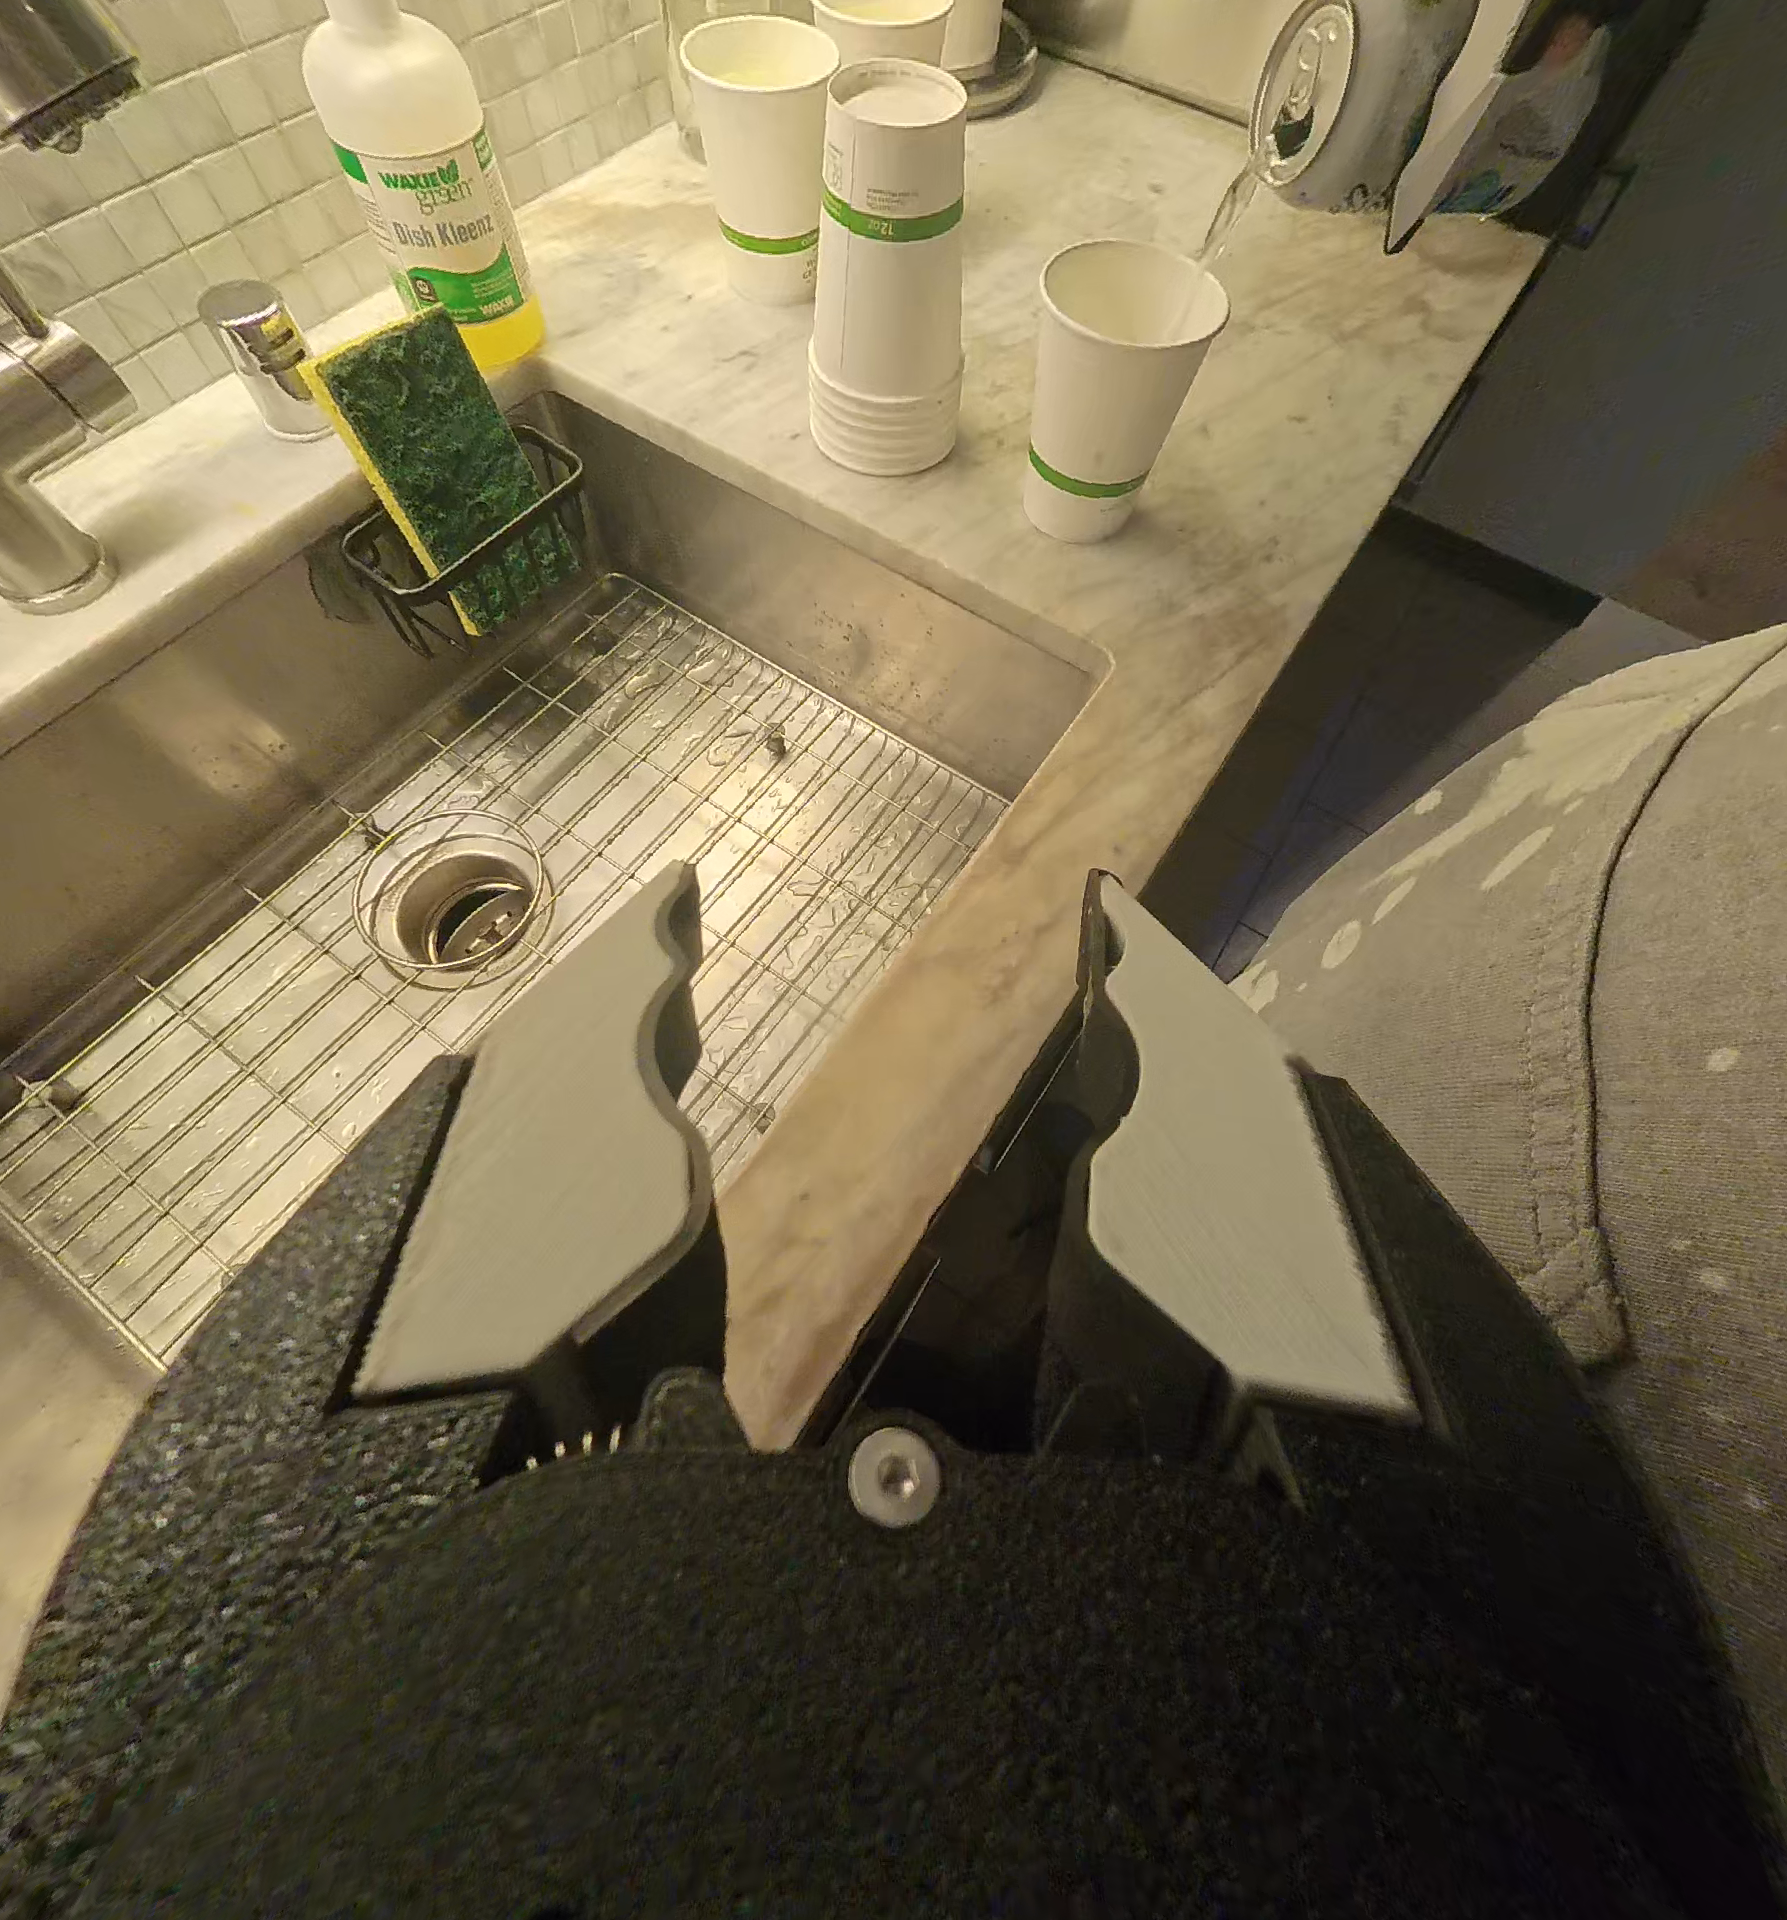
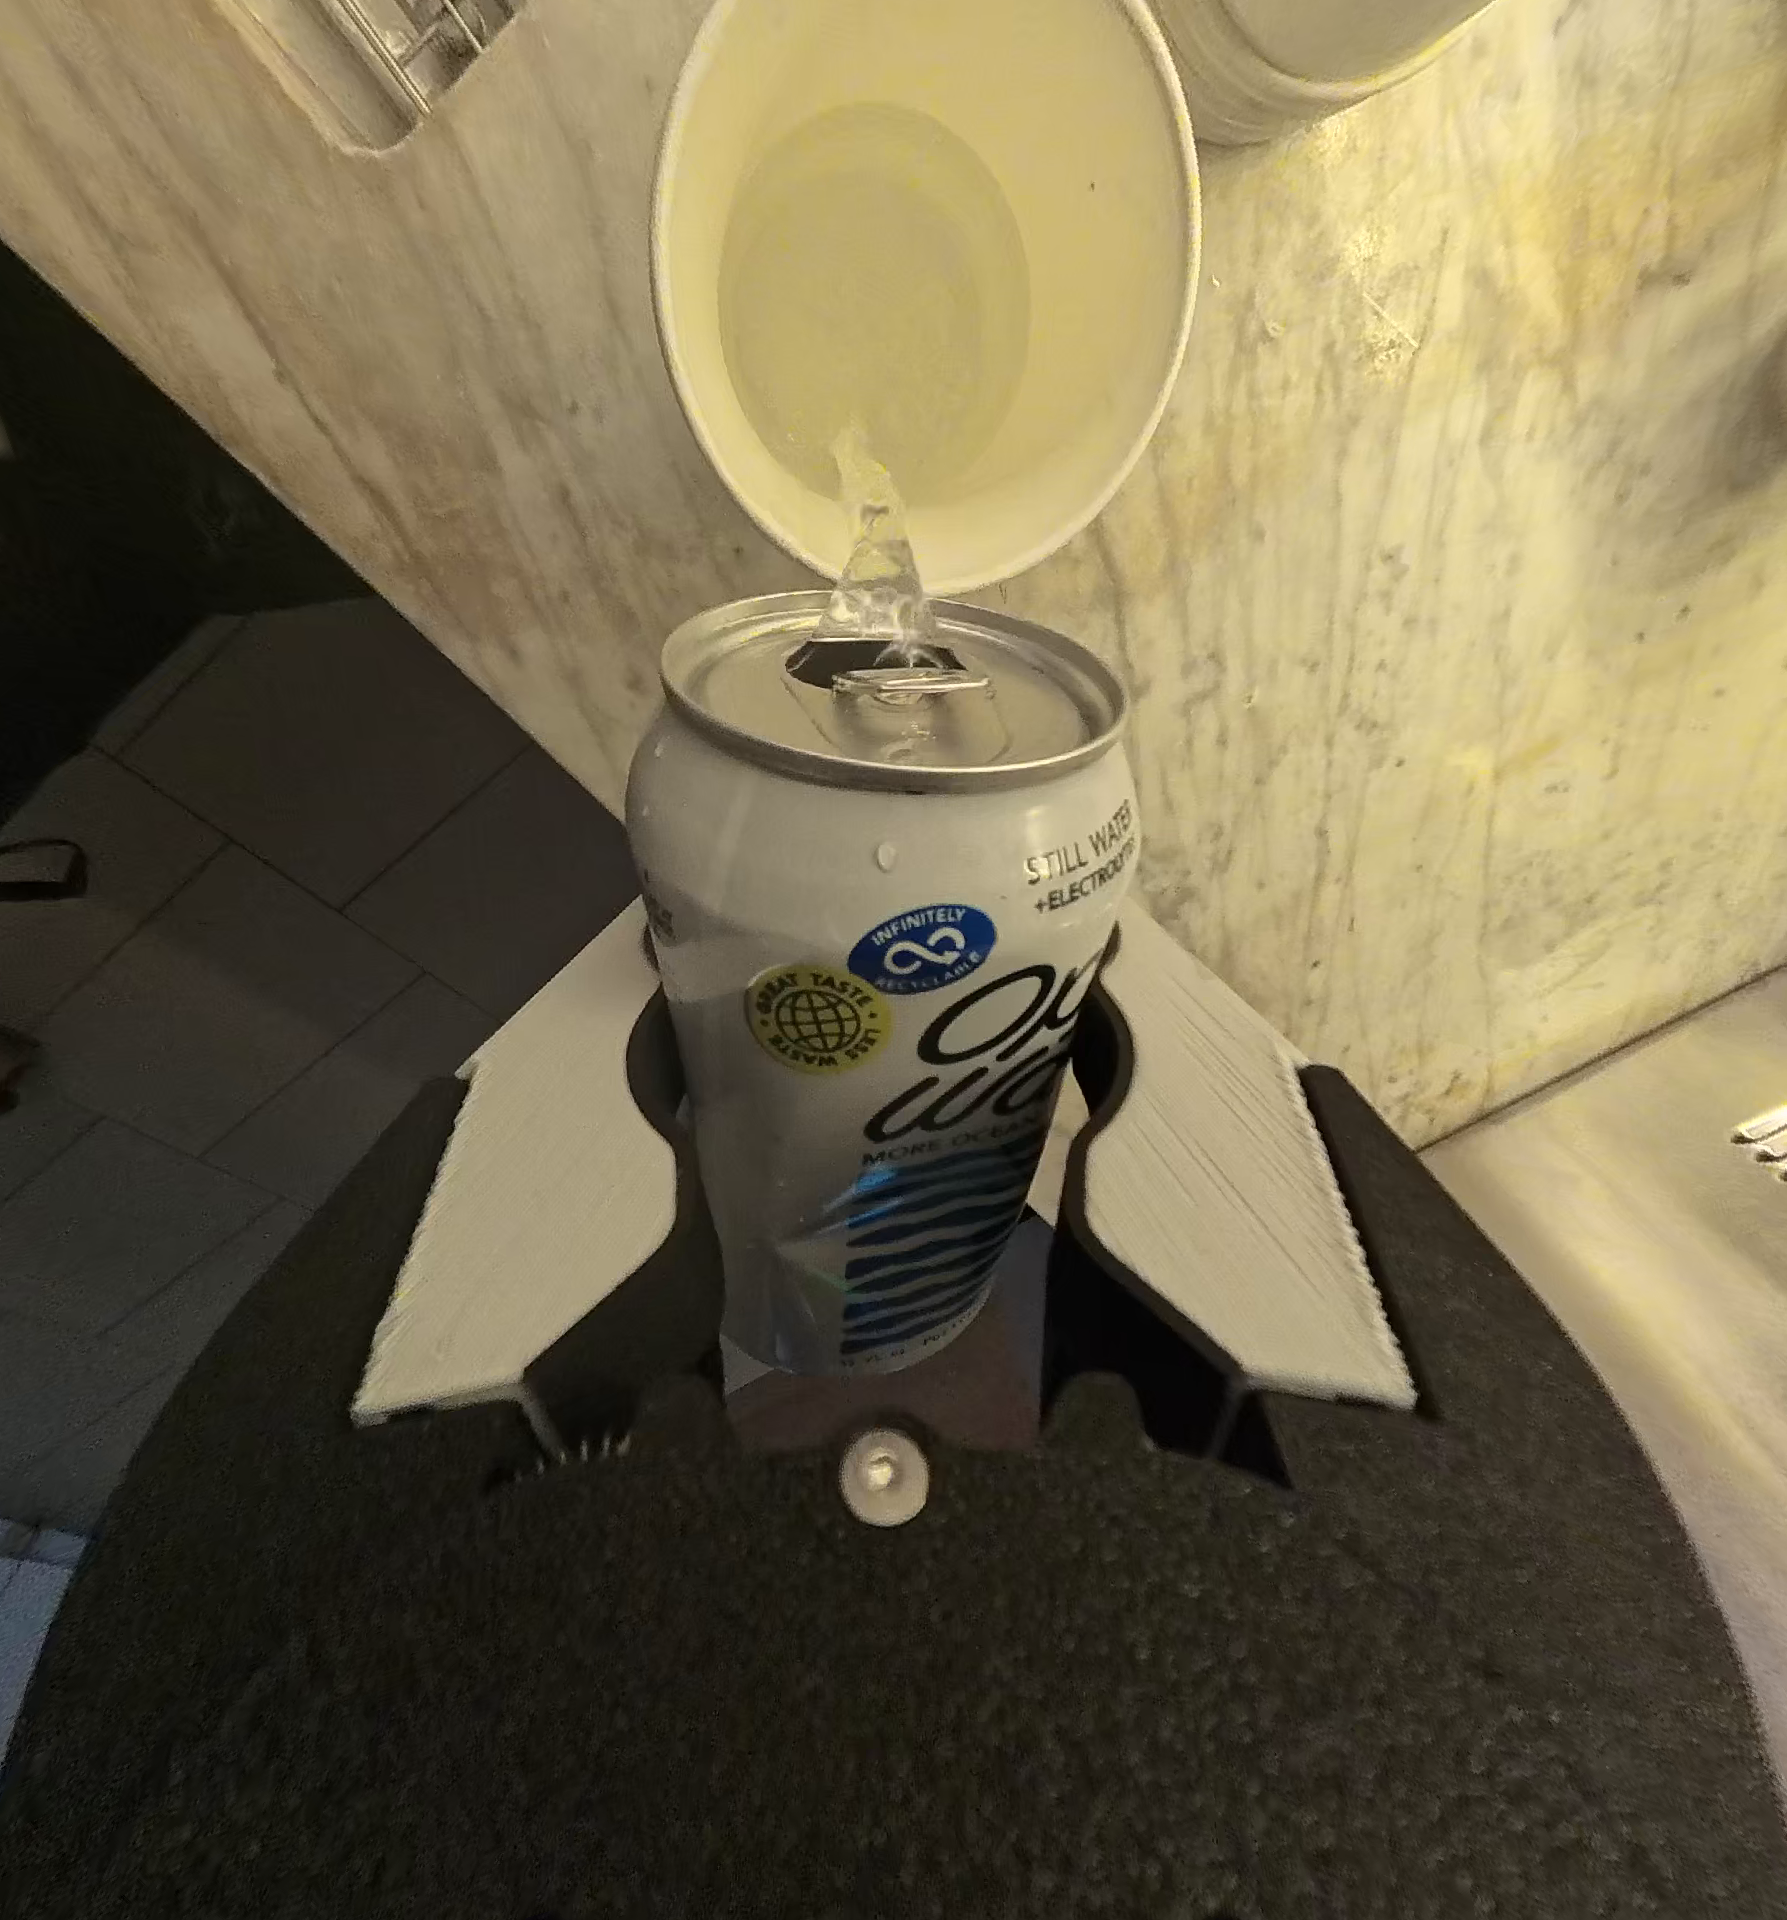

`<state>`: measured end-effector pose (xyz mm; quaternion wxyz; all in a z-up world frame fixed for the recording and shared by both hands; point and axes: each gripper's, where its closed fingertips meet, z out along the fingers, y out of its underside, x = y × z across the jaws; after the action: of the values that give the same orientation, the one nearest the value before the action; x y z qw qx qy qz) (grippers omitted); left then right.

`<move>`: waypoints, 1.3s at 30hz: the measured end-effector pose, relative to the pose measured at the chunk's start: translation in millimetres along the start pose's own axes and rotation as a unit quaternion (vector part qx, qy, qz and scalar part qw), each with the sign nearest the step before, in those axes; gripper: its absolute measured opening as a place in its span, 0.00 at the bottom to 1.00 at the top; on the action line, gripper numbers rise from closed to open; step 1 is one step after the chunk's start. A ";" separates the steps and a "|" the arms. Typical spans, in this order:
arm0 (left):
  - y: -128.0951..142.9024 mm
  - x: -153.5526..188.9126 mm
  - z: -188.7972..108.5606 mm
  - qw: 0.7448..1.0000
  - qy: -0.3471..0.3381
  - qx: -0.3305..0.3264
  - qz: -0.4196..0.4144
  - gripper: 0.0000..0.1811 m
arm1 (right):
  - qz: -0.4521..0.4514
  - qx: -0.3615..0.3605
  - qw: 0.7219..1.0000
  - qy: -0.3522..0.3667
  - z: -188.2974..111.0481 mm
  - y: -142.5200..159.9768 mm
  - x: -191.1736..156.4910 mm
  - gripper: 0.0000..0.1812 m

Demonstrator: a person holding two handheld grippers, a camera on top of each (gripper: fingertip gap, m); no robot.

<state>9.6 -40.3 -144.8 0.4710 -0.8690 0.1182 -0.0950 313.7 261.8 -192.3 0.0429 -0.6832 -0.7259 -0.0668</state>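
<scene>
Right gripper has its two pale fingers pinching a white drink can around the middle, and the can is tipped forward, a clear stream leaving the opening and dropping just inside the near rim of a paper cup standing on the marble counter. There's a shallow pool in the bottom of the cup, so plenty of room by the look of it. From the other side, the can is up high with the thin stream falling into that green-banded cup, a stack of upturned cups just beside it. Left gripper is spread wide and empty, hanging over the counter edge by the sink. The stream is close to the lip, I'd say: a steady tilt and the spout nearer the cup's middle would be the tidy way
</scene>
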 end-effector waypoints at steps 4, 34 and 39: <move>0.2 -1.8 0.1 1.000 -0.001 0.001 -0.002 0.40 | 0.000 -0.004 1.000 -0.001 -0.1 0.2 0.7 0.40; -8.0 -13.0 4.8 1.000 -0.001 0.012 0.014 0.39 | -0.019 -0.051 0.999 -0.007 -1.3 -5.8 4.8 0.40; -10.1 -15.0 5.1 1.000 -0.001 0.013 0.016 0.39 | -0.022 -0.054 0.998 -0.011 1.2 -5.7 2.3 0.40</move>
<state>-2.1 -26.4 -139.9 0.4839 -0.8608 0.1307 -0.0879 307.9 263.9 -193.4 -0.0039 -0.6695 -0.7362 -0.0991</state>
